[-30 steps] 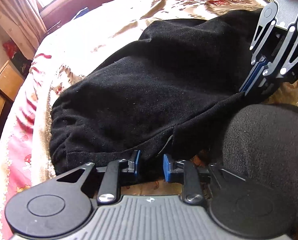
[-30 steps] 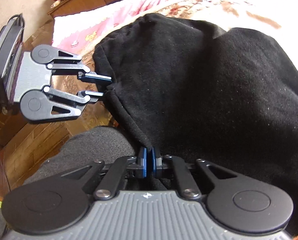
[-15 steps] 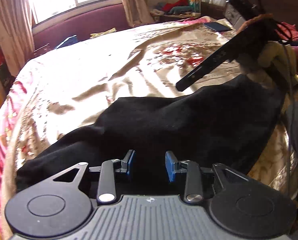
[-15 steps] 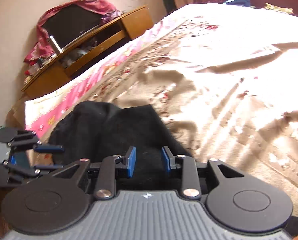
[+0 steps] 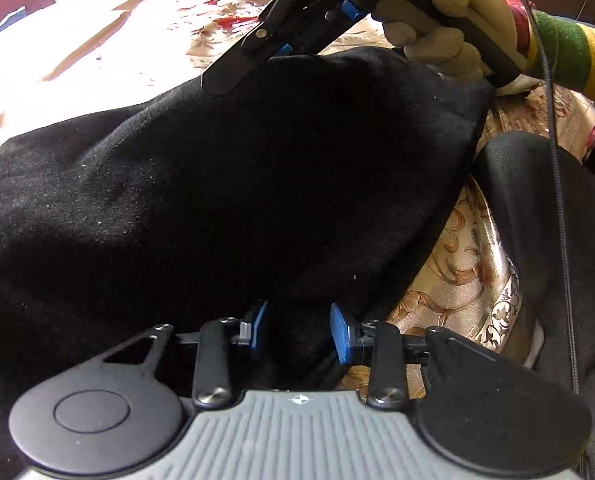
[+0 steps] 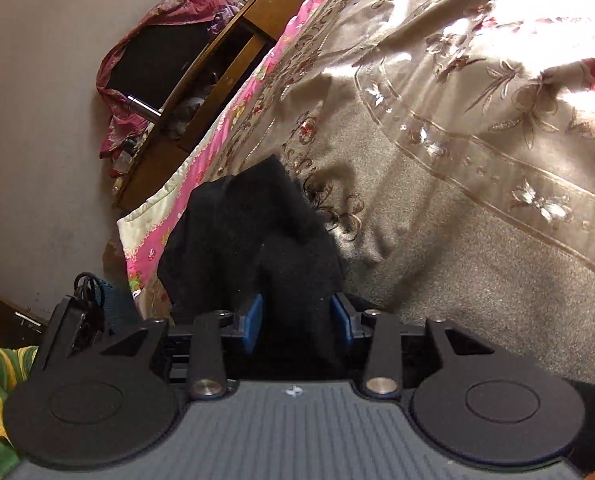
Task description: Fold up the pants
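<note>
The black fleece pants (image 5: 225, 184) lie in a folded heap on the patterned bedspread (image 5: 469, 276). My left gripper (image 5: 299, 330) has its blue pads apart, with the near edge of the pants between them. My right gripper (image 6: 297, 320) also has its pads apart with a bunch of the black cloth (image 6: 253, 236) between them. The right gripper shows in the left wrist view (image 5: 281, 40) from the side, held in a gloved hand (image 5: 449, 28) over the far top of the pants.
The bed edge with pink trim (image 6: 217, 136) runs on the left of the right wrist view. A wooden cabinet (image 6: 205, 80) with a draped dark screen stands beyond it by the wall. A dark-clad leg (image 5: 537, 220) is at right.
Both grippers have opened from shut on the cloth. The right gripper moved up and over the far top of the pants. The pants now lie heaped closer to the left gripper.
</note>
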A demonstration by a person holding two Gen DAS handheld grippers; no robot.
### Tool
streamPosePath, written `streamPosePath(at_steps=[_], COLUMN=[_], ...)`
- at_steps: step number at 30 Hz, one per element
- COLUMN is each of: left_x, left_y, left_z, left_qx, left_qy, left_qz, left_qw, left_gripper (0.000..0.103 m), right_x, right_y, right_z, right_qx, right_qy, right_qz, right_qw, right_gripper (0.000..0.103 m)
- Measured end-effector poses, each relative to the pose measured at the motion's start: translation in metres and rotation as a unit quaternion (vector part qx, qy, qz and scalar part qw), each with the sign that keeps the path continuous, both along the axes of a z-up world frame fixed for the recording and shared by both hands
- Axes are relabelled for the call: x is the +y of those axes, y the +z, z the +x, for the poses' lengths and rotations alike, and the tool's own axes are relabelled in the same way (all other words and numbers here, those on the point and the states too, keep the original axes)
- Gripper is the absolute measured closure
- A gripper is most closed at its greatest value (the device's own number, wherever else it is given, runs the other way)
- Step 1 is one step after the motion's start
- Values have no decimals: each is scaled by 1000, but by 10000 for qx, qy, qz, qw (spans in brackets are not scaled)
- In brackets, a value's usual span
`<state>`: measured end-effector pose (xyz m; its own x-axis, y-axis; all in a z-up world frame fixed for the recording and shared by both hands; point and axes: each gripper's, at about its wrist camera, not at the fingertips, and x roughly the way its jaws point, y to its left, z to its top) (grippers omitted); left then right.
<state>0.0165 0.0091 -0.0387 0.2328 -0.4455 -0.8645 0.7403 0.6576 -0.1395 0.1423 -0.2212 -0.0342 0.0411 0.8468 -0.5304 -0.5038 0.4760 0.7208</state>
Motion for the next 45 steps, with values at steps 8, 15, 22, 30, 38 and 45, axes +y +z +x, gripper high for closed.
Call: streamPosePath(at_steps=[8,15,22,30,38,45], left_x=[5,13,47,61,88,91], left_y=[2,9,20,29,22,19], left_z=[2,7,5,3,13,12], left_qx=[92,35,68,-82,-249,-320], left_qy=[23,139,565,830,1471,1365], left_qz=[9,81,205,-34,71,31], left_qw=[10000,9999,9982,9965,9888,9901], left_gripper=[56,54,54,54,52,48], right_x=[19,52,65,58,67,63], right_y=[29,14,9,12,-16,-37], right_z=[-31,-25,-25,-45,-11,27], right_qx=[-1362,-1107,-1138,-1081,-146,105], right_qy=[520,1024,1037,1266,942,-87], right_qz=[-211,-85,-398,-310,-202,-597], right_qw=[9891,9885,9873,9856,9952,9981], right_gripper=[58,52,44,41,40,79])
